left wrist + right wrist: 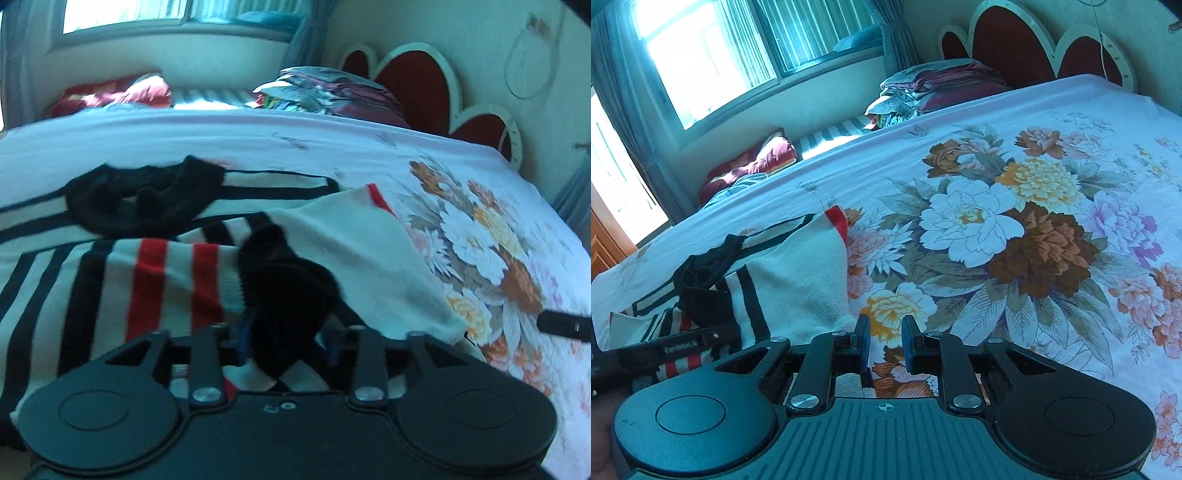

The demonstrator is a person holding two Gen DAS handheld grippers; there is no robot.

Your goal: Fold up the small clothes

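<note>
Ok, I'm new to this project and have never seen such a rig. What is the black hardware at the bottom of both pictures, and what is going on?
There is no robot here. A person holds a gripper in each hand, and a wide-angle camera on each one looks forward along its jaws, so the black hardware is the tool itself. One picture comes from the left gripper, the other from the right gripper. Both look across a bed with a floral sheet. On it lies a cream sweater with black and red stripes. Its black cuff sits between the left jaws, which stand apart and do not seem to pinch it. The right jaws show a narrow gap with nothing in it.
</note>
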